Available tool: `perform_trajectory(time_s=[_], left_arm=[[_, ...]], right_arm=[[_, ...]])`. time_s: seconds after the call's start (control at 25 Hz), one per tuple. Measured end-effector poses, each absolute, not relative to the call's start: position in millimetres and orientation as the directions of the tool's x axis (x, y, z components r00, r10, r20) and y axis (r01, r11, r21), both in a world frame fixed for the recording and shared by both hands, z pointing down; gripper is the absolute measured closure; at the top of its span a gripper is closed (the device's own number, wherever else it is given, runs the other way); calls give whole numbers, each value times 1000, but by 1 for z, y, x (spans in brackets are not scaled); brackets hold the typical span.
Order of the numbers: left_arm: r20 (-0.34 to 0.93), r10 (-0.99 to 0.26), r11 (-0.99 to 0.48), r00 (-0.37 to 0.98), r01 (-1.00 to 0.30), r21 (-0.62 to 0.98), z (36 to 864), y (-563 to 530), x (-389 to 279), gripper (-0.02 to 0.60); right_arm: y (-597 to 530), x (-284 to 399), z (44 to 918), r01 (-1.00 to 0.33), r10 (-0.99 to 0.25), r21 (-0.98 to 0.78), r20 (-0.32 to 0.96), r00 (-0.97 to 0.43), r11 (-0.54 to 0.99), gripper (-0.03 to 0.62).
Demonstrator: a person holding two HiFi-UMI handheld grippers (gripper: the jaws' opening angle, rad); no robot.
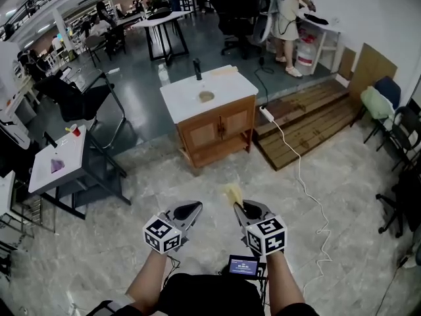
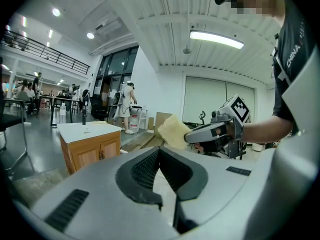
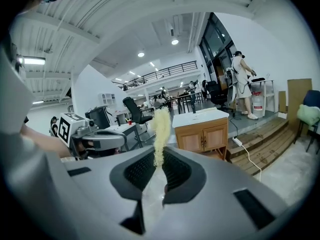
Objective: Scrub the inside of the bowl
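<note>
— As we look down, how many claws?
— Two: our left claw (image 1: 193, 209) pressed together, empty; our right claw (image 1: 244, 209) pinching one yellow sponge (image 1: 232, 193). One bowl (image 1: 206, 96) sits far off on the surface (image 1: 231, 84).

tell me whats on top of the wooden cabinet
On the cabinet's white top sit a small bowl, a dark upright bottle-like thing and a pale flat item. The bowl's inside is too small to make out.

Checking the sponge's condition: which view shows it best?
Left gripper view: the sponge shows its broad face. Right gripper view has it edge-on in the right claw; head view, a small yellow patch.
</note>
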State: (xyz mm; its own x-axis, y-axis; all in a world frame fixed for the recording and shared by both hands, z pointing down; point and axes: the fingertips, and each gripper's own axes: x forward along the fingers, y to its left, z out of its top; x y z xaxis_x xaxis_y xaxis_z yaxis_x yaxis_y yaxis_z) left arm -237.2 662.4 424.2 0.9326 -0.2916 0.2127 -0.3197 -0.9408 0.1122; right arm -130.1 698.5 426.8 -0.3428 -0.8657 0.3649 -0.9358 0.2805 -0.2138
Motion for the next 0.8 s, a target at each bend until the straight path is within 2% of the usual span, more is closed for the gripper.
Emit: perform_trajectory(time_s=[0.12,0.4,0.8], left_arm=[[176,-295,-933,939,-323,156,424,660,-238,578],[186,-318,-916,930,-352,193,439,628,-236,578],[178,-329,-907,928,-362,214,449,515,-221,578]], right_arm=[[697,-122,432,-934,-865,-229,366,-343,274,553],[668,-111,444,-930,-851,-251,390,-351,268,553],[563,-93,445,-939,-834,-212,436,-338,269,553]])
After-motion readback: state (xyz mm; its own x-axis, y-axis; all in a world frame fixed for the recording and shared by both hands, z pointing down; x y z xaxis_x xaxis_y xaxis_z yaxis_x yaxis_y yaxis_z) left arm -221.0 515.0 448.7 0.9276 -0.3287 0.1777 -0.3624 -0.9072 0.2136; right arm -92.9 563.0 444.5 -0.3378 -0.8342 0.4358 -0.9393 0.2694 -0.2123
